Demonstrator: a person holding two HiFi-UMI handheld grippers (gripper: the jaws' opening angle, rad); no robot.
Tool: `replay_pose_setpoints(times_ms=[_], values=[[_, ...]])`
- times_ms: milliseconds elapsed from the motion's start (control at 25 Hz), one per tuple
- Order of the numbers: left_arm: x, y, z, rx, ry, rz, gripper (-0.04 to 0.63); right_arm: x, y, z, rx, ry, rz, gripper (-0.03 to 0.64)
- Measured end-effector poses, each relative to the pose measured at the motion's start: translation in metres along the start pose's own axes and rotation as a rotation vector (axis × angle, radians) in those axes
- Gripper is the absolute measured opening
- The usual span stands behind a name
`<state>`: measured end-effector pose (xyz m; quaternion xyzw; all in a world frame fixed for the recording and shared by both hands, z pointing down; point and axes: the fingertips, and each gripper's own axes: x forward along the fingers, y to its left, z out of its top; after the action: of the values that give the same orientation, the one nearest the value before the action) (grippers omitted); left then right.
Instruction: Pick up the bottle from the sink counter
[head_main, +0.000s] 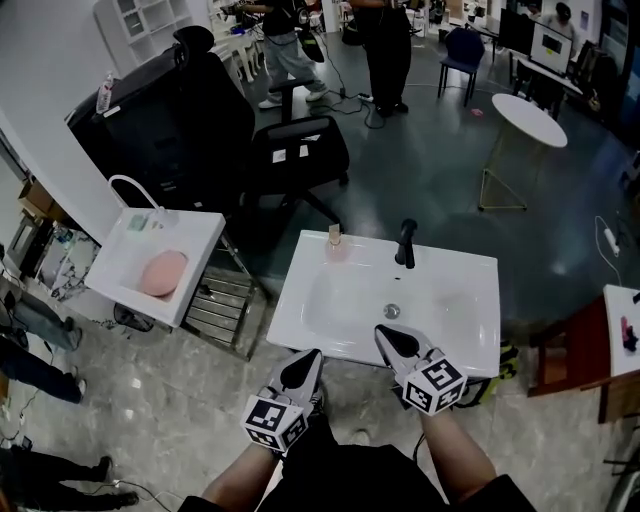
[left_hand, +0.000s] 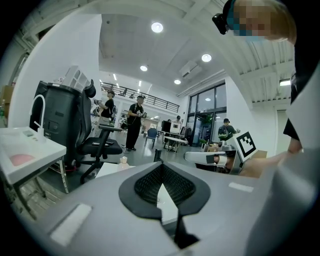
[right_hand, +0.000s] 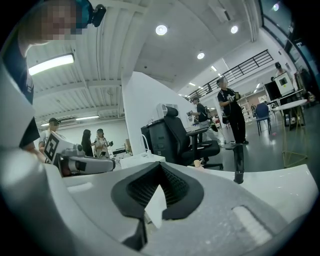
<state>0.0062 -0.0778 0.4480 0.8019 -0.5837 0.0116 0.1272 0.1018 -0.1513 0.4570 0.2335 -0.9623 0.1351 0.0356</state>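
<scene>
A small pale bottle (head_main: 335, 243) with a tan cap stands upright on the white sink counter (head_main: 470, 325), at the basin's back left corner. A black faucet (head_main: 405, 243) rises to its right. My left gripper (head_main: 300, 370) and right gripper (head_main: 398, 343) hover over the counter's near edge, both shut and holding nothing, well short of the bottle. The left gripper view looks over the left gripper (left_hand: 162, 182) to the bottle (left_hand: 123, 161) far ahead. From the right gripper (right_hand: 159, 185), the bottle (right_hand: 197, 163) shows small, left of the faucet (right_hand: 238, 165).
A second white sink (head_main: 205, 235) holding a pink disc (head_main: 162, 272) stands to the left, over a metal rack. A black office chair (head_main: 290, 150) sits behind the counter. A round white table (head_main: 528, 118) is far right, and people stand at the back.
</scene>
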Motion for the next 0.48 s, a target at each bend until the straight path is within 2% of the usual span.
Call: replay_pose_setpoints(times_ms=[480], values=[[0.036,0.052,0.016,0.048,-0.013,-0.056,0.003,0.070,-0.020,0.005,-0.039,0.006,-0.048,0.000]])
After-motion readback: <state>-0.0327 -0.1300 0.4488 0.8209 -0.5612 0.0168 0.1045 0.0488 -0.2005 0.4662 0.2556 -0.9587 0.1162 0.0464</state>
